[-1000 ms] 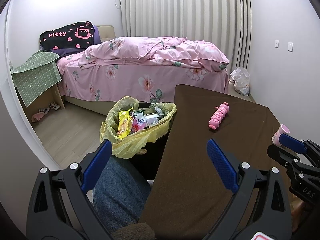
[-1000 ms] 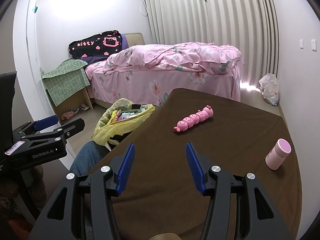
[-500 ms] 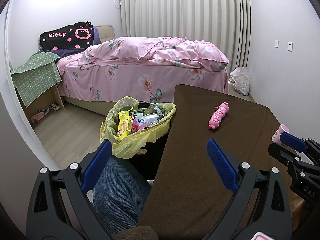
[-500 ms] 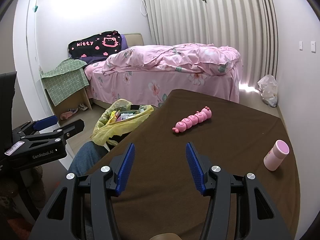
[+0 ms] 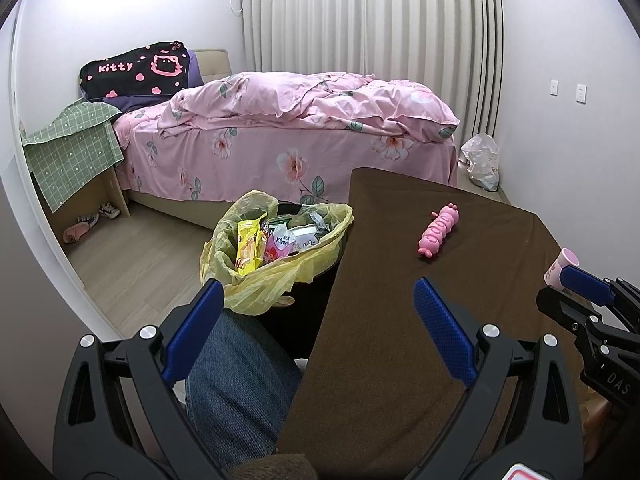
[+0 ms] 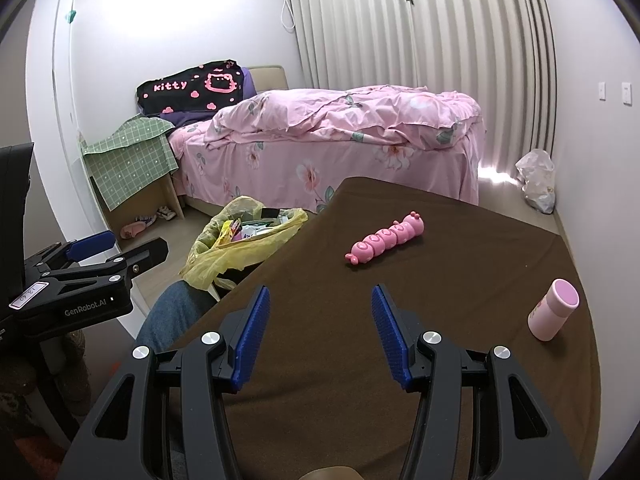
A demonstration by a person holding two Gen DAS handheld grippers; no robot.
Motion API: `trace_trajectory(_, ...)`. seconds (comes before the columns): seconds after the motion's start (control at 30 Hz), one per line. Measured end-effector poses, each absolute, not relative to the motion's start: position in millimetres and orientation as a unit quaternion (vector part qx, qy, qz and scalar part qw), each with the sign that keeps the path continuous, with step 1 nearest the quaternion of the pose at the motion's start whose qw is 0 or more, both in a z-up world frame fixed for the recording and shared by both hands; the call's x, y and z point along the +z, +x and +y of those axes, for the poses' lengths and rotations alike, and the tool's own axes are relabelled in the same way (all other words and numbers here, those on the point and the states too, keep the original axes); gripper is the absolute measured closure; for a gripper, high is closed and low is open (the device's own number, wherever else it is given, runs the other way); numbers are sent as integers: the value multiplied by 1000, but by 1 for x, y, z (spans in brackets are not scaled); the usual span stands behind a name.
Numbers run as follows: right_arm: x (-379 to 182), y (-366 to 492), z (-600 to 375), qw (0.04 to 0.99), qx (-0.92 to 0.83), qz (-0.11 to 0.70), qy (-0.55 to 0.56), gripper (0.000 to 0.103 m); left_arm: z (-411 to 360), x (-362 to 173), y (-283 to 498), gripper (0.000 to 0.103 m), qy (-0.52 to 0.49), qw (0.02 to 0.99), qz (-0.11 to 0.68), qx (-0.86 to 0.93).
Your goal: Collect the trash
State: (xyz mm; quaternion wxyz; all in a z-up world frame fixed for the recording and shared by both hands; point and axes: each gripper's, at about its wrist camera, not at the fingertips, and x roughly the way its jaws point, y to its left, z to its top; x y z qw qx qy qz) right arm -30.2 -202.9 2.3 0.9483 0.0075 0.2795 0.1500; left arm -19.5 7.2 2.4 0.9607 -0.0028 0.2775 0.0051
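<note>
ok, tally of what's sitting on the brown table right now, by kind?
Pink caterpillar toy: 1
Pink bottle: 1
Total on the brown table: 2

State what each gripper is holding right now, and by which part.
Nothing is held. The left gripper and the right gripper both stand open and empty above the brown table.
</note>
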Motion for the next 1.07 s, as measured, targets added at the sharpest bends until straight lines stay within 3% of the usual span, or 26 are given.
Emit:
trace_trajectory(0.9, 1, -17, -199, 945, 146, 291, -20, 53, 18, -8, -9, 12, -31, 952, 306, -14)
trace_trajectory(1.0, -9, 2, -229, 945, 118, 303, 31, 42, 3, -20, 14, 12, -26, 940, 336, -52)
trace_trajectory(1.07, -26, 21, -251, 943, 87, 318, 52, 42, -15, -35, 36, 12, -10, 934, 353, -56)
